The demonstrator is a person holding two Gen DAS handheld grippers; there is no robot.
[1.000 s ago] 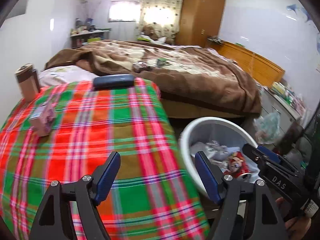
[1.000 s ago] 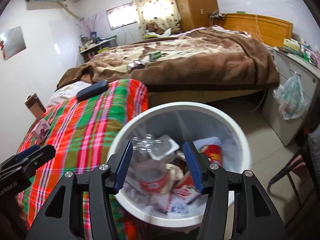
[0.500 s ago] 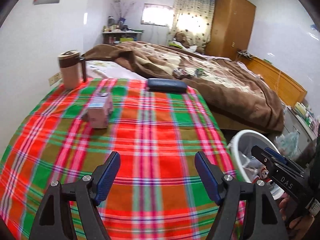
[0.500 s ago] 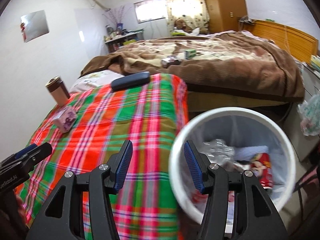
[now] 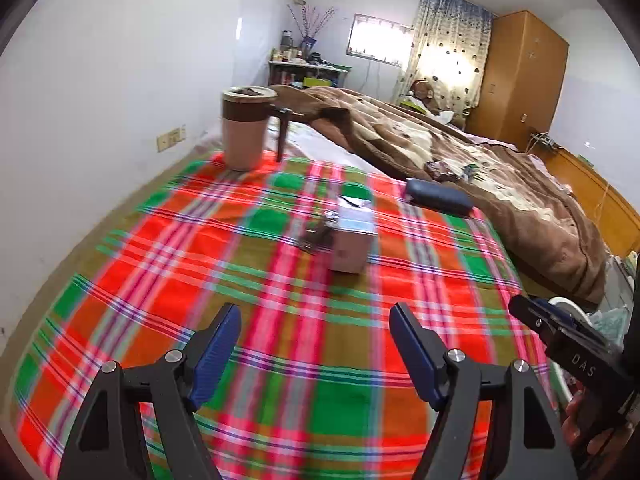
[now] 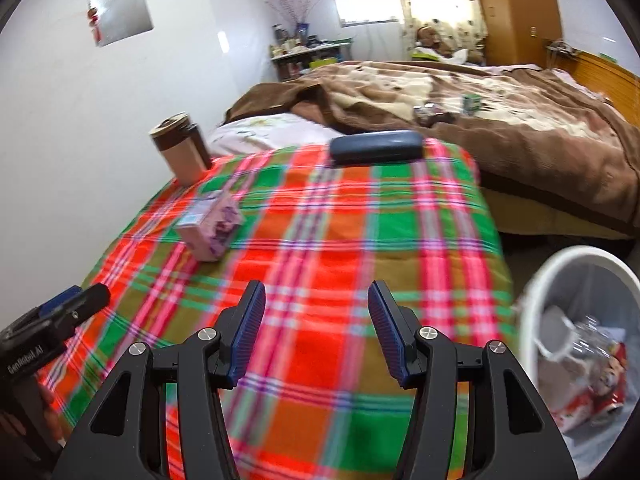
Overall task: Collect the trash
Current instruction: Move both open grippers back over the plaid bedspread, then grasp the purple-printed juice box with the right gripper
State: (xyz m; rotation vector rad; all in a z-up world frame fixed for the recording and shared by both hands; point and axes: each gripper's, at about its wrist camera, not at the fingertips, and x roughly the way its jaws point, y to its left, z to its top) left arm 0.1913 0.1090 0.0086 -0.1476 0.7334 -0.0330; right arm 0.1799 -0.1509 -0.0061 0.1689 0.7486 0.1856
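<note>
A small pink carton (image 5: 352, 242) (image 6: 212, 226) lies on the plaid-covered table (image 5: 200, 280), with a crumpled dark wrapper (image 5: 316, 234) touching its left side. My left gripper (image 5: 316, 340) is open and empty, above the cloth short of the carton. My right gripper (image 6: 316, 324) is open and empty over the table's near right part; it also shows in the left wrist view (image 5: 560, 340). The white trash bin (image 6: 560, 276), holding a plastic bottle and wrappers, stands on the floor to the right of the table.
A brown and tan lidded mug (image 5: 244, 132) (image 6: 182, 148) stands at the table's far left corner. A dark blue case (image 5: 438, 200) (image 6: 376, 147) lies at the far edge. A bed with a brown blanket (image 5: 500, 184) is behind, with small items on it.
Both grippers have swung left, away from the bin and over the plaid table. The carton now lies ahead of the left gripper. Both stay open.
</note>
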